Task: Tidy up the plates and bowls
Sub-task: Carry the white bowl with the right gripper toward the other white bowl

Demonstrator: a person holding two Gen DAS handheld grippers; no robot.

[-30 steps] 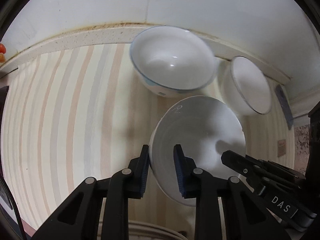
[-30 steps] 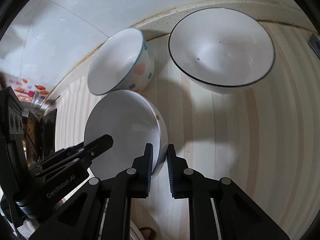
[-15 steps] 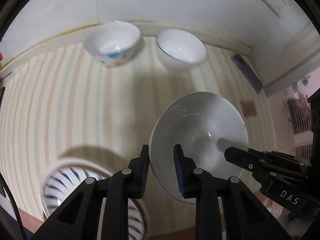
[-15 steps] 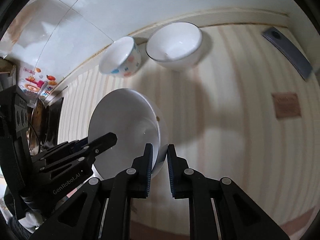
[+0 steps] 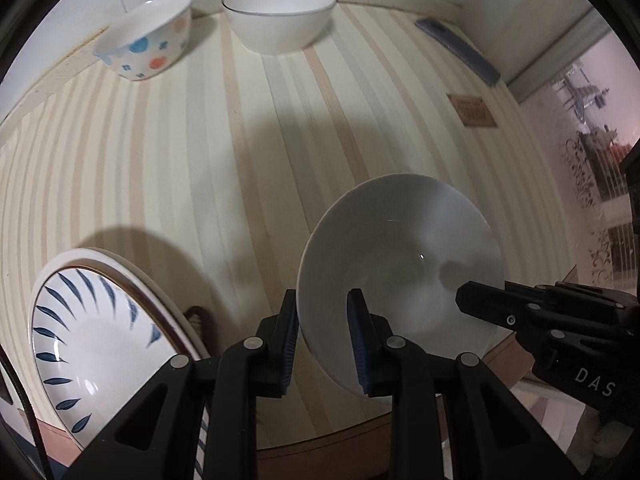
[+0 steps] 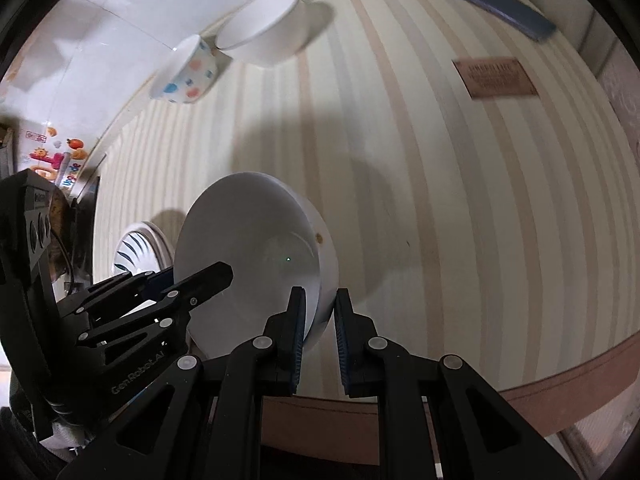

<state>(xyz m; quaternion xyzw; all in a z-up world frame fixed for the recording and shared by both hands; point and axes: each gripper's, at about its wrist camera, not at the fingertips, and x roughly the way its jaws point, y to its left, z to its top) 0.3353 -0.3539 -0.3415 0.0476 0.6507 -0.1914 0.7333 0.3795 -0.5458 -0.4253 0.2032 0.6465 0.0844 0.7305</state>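
Observation:
A plain white bowl [image 5: 400, 256] hangs in the air above the striped table, gripped on opposite rims by both grippers. My left gripper [image 5: 323, 312] is shut on its left rim. My right gripper [image 6: 319, 312] is shut on its right rim; the bowl [image 6: 256, 248] shows there too. A stack of plates with a blue leaf pattern on top [image 5: 92, 332] lies at the near left of the table, seen small in the right wrist view [image 6: 138, 246]. A bowl with coloured dots [image 5: 146, 36] and a white bowl with a dark rim [image 5: 280, 12] stand by the far wall.
A blue flat object [image 5: 456, 48] lies at the far right by the wall. A brown label [image 5: 472, 110] sits on the striped cloth [image 5: 200, 152]. The table's front edge [image 6: 580, 372] runs below the grippers. A stickered wall area [image 6: 52, 156] is at left.
Both grippers have carried the white bowl back from the far wall toward the table's front edge. The two far bowls look smaller now, and the plate stack has come into view.

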